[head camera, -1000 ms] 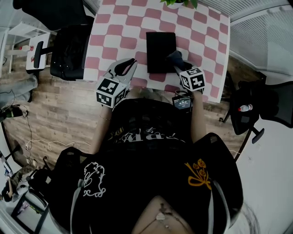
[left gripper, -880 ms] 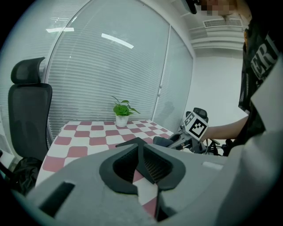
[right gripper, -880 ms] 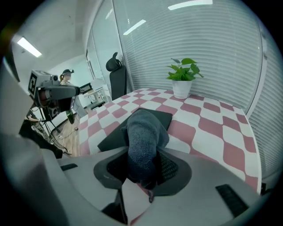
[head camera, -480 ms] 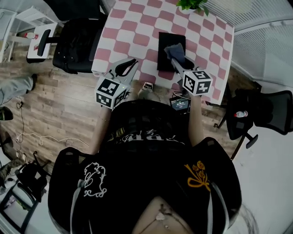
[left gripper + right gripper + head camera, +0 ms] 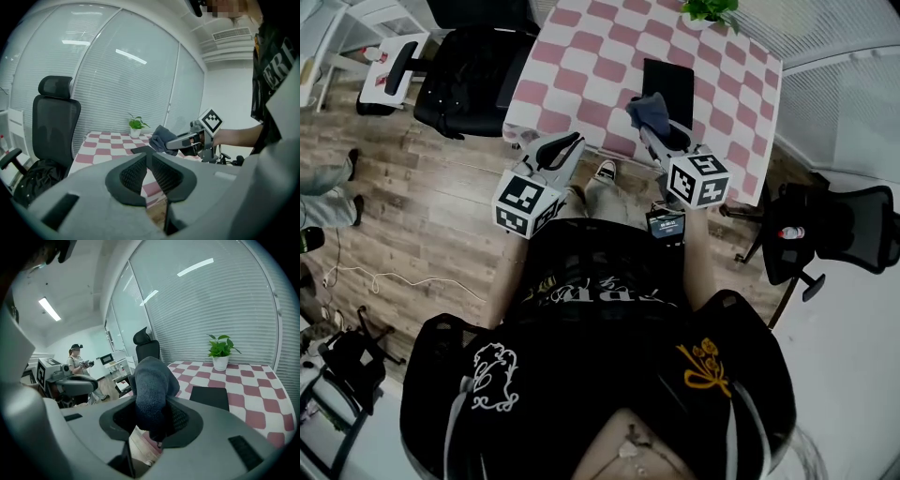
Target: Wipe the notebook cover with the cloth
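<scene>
My right hand-held gripper (image 5: pixel 152 420) clamps cloth (image 5: pixel 152 380) near notebook (image 5: pixel 668 80), ready to wipe; left hand-held gripper (image 5: pixel 149 157) closed, empty.

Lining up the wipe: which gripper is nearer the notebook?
Right. The right gripper, shut on the cloth, hovers just short of the notebook; the left gripper hangs off the table's front edge.

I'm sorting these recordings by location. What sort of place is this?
Most likely an office or lab workspace. A black swivel office chair stands beside a table with a pink-and-white checked cover, the tall glass walls are covered by blinds, and a strip light hangs on the ceiling.
</scene>
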`<action>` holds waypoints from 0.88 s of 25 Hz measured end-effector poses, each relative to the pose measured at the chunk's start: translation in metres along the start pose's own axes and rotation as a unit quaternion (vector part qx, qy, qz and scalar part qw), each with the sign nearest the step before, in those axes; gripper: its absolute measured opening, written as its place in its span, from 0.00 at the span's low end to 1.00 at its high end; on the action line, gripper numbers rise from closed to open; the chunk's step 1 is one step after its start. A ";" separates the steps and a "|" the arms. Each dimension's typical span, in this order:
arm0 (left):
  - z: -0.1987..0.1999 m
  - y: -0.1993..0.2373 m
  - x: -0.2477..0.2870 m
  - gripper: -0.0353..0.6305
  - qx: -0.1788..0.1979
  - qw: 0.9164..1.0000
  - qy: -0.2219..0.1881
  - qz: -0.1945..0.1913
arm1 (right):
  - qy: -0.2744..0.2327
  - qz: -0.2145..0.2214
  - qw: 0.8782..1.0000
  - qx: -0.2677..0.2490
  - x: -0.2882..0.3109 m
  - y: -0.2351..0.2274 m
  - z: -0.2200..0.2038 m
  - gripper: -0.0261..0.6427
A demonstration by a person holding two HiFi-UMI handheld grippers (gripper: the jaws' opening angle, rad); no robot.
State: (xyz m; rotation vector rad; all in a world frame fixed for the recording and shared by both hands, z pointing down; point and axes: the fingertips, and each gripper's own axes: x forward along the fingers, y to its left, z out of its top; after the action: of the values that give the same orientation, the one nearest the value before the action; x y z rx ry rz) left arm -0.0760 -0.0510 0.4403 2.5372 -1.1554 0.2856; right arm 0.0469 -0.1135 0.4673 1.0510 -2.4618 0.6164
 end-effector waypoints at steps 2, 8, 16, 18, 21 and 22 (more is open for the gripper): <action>-0.015 -0.007 -0.011 0.09 -0.001 1.000 0.008 -0.009 | 0.003 -0.003 1.000 0.001 -0.007 0.013 -0.008 0.22; -0.038 -0.018 -0.028 0.09 0.001 1.000 0.015 -0.012 | 0.013 -0.006 1.000 0.002 -0.026 0.038 -0.034 0.22; -0.033 -0.035 -0.048 0.09 -0.006 1.000 -0.006 0.009 | -0.007 -0.005 1.000 0.001 -0.040 0.047 -0.027 0.22; -0.031 -0.039 -0.052 0.09 0.000 1.000 -0.008 0.014 | -0.010 0.001 1.000 -0.005 -0.047 0.052 -0.028 0.22; -0.024 -0.055 -0.048 0.09 0.009 1.000 -0.016 0.018 | -0.008 0.007 1.000 -0.009 -0.065 0.052 -0.038 0.22; -0.022 -0.063 -0.046 0.09 0.011 1.000 -0.020 0.018 | -0.007 0.007 1.000 -0.007 -0.073 0.050 -0.043 0.22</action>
State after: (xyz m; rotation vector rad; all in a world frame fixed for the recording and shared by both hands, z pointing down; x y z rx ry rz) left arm -0.0590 0.0279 0.4320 2.5537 -1.2212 0.2599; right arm 0.0637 -0.0175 0.4538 1.0356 -2.4838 0.5969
